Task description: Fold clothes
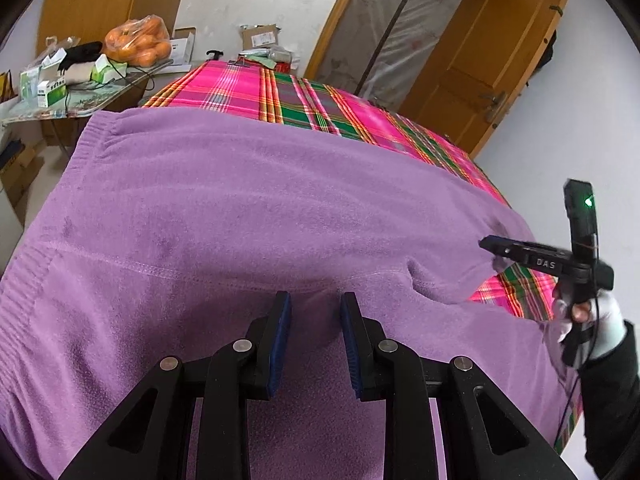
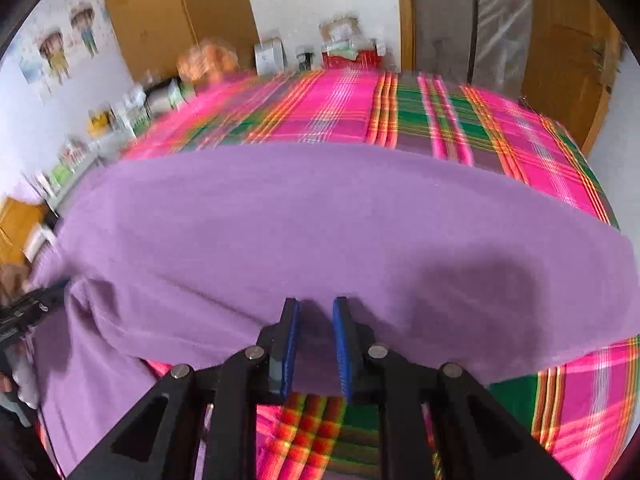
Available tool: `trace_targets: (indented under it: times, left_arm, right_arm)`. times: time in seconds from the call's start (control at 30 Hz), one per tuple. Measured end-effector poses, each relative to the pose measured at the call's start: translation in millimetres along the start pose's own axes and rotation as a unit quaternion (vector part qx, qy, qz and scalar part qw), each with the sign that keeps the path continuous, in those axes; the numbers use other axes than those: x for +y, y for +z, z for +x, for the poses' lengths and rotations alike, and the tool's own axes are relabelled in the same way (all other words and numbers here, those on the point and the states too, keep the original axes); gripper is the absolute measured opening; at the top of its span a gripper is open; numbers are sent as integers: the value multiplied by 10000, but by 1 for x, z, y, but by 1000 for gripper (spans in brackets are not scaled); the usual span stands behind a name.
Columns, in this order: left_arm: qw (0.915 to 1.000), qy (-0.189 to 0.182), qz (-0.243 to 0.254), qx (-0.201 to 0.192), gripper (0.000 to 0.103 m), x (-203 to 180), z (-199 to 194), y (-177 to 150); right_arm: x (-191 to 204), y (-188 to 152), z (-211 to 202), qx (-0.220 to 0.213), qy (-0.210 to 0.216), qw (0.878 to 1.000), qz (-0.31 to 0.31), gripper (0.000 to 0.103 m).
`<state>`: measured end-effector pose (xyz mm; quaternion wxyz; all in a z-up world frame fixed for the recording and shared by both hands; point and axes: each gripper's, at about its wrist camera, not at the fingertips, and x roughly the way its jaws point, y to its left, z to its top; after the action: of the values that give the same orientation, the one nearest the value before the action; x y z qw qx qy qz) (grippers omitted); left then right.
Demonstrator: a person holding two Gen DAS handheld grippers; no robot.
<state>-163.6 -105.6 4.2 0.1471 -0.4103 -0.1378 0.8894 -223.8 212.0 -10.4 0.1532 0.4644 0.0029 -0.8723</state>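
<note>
a: left wrist view: a purple garment (image 1: 256,208) lies spread across a bed covered in a pink and green plaid sheet (image 1: 304,100). its fleece looks soft and napped, with ribbed edges at the far left corner and along the left side, and a stitched seam runs across it near the camera.

b: and the claws?

a: the left gripper (image 1: 315,308) is low over the cloth, its blue pads apart with a raised fold of purple between them; whether they press on it i cannot tell. at the right edge a gloved hand (image 1: 596,320) holds the right gripper (image 1: 490,245), its tip at the garment's corner.

b: right wrist view?

a: blurred. the garment (image 2: 320,220) reaches almost from side to side, smooth, with a dark shadow. the right gripper (image 2: 316,308) sits at its near hem with narrowly parted pads, cloth between them; the grip is unclear. plaid sheet (image 2: 460,120) shows beyond and below.
</note>
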Motion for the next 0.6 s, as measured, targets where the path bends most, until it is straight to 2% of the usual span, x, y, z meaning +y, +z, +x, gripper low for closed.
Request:
trace_targets:
  times: [0.17,0.23,0.3,0.43,0.53,0.57,0.6]
  left_arm:
    - [10000,-26,-22,-4,26,1,0,-1]
    - [10000,-15,-12,-3,26,1,0,-1]
    - [10000,-18,-16,-5,26,2,-1,-1]
    - [10000,-10,-12,-4,26,2,-1,-2]
    - [10000,-30,-29,-7,26,2,-1,-2]
    - [10000,-38,-36,-9,26,2,-2,-2]
    - [10000,-46,-45,-10,26,3,-2,-2]
  right_arm:
    - [-28,-18,-25,114,-47,9992,377,15]
    - [-30,-15,-29,117,-353,9987,342,16]
    - [-30,-7,-36,-93,-491,9983,288,18]
    - [-22,24,-23,-369,-130,9989,250,18]
    - [-26,44,6,-229,91,9991,357,18]
    - [-37,50,18,-149,95,9982,582,17]
    - [-43,52,23,-174,94,9970,750,8]
